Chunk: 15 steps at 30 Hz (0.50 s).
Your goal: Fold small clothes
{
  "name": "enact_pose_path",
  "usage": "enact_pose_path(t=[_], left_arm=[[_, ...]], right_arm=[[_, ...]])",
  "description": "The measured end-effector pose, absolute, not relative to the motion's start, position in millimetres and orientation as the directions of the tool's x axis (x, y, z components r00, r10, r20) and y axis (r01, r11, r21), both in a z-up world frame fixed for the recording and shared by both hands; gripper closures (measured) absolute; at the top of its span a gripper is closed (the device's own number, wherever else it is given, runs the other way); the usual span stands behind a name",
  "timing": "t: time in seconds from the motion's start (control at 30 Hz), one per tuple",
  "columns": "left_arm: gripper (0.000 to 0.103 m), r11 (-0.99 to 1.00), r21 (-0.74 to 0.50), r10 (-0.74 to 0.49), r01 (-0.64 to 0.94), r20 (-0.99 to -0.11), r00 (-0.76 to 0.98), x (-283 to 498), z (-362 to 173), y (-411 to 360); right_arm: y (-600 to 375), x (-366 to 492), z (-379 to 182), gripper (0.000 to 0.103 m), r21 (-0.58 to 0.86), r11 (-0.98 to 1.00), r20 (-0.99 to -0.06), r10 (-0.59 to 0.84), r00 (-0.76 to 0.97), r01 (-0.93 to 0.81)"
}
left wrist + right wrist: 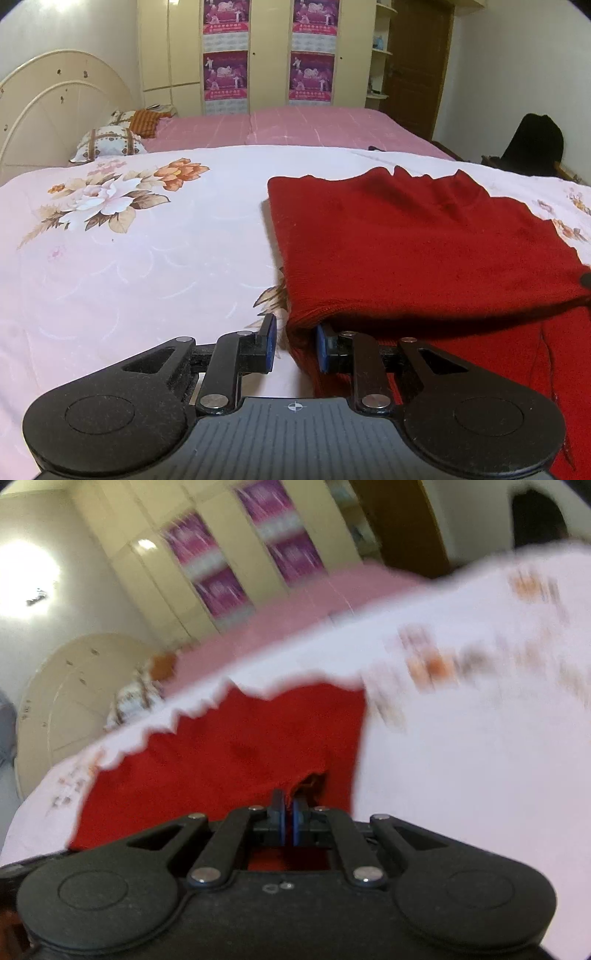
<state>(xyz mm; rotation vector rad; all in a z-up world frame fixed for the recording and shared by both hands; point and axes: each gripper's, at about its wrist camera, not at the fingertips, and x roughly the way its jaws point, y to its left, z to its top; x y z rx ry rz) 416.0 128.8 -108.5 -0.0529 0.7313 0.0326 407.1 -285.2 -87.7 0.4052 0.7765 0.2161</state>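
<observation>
A fuzzy red knit garment point(406, 240) is lying on a smooth, floral-printed white bedsheet point(129, 258). The left gripper point(295, 345) is angling downward, pinching the garment's near corner, while the right gripper point(290, 818) is clamping its fingers on the red fabric.

Bed cover: you're working over a white floral sheet point(147, 251) spread across the bed.
On it: red garment point(424, 251), folded, lying flat to your right.
Beyond: pink sheet point(295, 129); patterned pillows point(107, 142) by the headboard.
</observation>
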Motion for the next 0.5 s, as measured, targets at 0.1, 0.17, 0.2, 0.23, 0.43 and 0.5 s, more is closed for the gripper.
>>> enact_pose_path(t=[0.1, 0.17, 0.2, 0.23, 0.43, 0.5], left_arm=[[0.081, 0.999, -0.032, -0.002, -0.027, -0.674, 0.739, 414.3, -107.8, 130.5], [0.081, 0.999, -0.033, -0.023, 0.0, -0.679, 0.734, 409.1, -104.0, 134.3], [0.08, 0.999, -0.03, -0.029, 0.012, -0.676, 0.736, 403.2, -100.7, 137.8], [0.08, 0.999, -0.03, -0.031, 0.015, -0.664, 0.747, 397.0, -96.8, 141.5], [0.081, 0.991, -0.133, -0.096, 0.026, -0.555, 0.826, 405.0, -74.3, 147.7], [0.08, 0.991, -0.114, -0.126, 0.074, -0.567, 0.814, 420.7, -76.2, 131.8]], right_arm=[[-290.9, 406.4, -92.8, 0.092, 0.486, 0.873, -0.625, 0.374, 0.685, -0.033], [-294.3, 404.7, -89.5, 0.077, 0.515, 0.856, -0.609, 0.409, 0.68, -0.053], [-297.9, 400.7, -85.7, 0.074, 0.525, 0.848, -0.589, 0.419, 0.691, -0.067], [-302.4, 397.6, -81.6, 0.074, 0.533, 0.842, -0.567, 0.425, 0.705, -0.079], [-316.7, 427.4, -76.5, 0.073, 0.53, 0.845, -0.558, 0.412, 0.72, -0.072], [-310.7, 441.5, -80.5, 0.073, 0.498, 0.864, -0.588, 0.403, 0.701, -0.078]])
